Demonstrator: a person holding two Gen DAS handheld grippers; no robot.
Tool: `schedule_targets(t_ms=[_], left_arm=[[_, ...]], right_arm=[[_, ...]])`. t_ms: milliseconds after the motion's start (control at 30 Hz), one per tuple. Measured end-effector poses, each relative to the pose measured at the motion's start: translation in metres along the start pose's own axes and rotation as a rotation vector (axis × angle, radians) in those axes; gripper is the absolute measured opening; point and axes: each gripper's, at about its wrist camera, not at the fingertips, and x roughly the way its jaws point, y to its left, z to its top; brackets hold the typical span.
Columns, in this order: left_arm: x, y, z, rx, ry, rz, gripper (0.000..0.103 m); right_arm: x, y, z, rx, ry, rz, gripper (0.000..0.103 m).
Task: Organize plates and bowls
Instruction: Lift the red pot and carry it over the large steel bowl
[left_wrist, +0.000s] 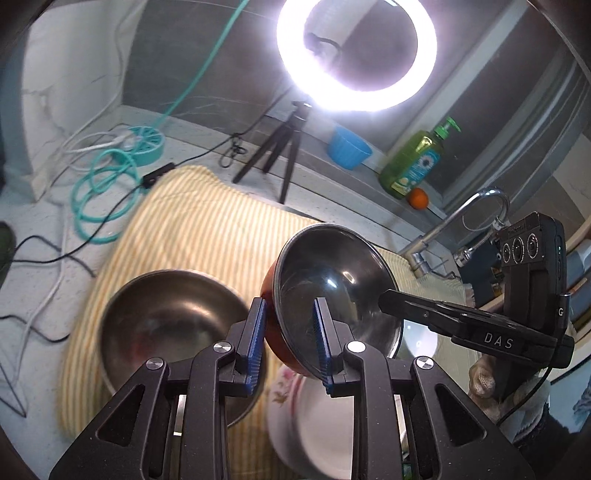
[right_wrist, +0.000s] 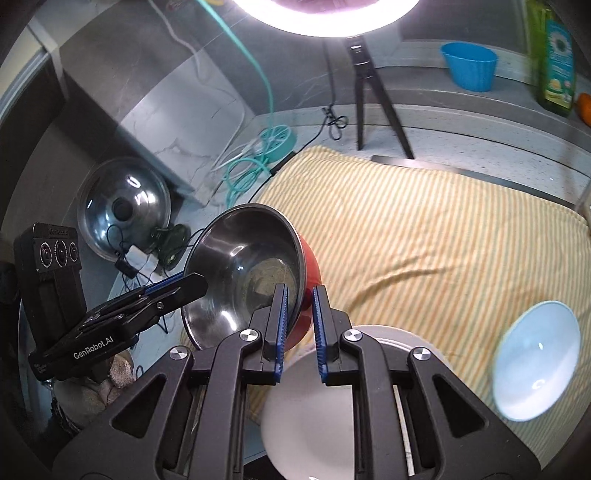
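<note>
gripping opposite sides of one rim, the left gripper (left_wrist: 290, 341) and right gripper (right_wrist: 298, 326) hold the red bowl (right_wrist: 308, 291) tilted in the air, jaws nearly closed on its thin edge, above the striped cloth (right_wrist: 424, 236), with a steel bowl (left_wrist: 166, 314) left and a white plate (right_wrist: 314, 417) near.

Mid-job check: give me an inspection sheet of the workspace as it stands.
Surface: yellow striped cloth over a speckled counter.
Job's things: red bowl with steel inside held tilted; steel bowl; white plate; pale blue bowl.
Clutter: blue cup, green soap bottle, orange fruit, steel lid.
Grippers: left hand-held gripper and right hand-held gripper both clamp the red bowl's rim.
Cables: teal hose, black cables.
Surroundings: ring light, faucet.
</note>
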Motion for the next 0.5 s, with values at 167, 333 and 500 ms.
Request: schedule_targets(t_ms=[167,333,500], left_arm=[[-0.014,0.024,-0.005,-0.048,-0.017,0.032,0.022],[-0.019,0.044,-0.012,-0.075,-0.014,0.063,0.022],[-0.018,0.062,-0.021,-0.104,0.003,0.085,0.022]], right_arm=[[0.024,0.027,0.002,-0.038,0.04,0.001,0.014],[0.052,0.043,0.002,-0.068,0.08,-0.001,0.014],[0.074,0.052,0.002,-0.087,0.121,-0.005,0.014]])
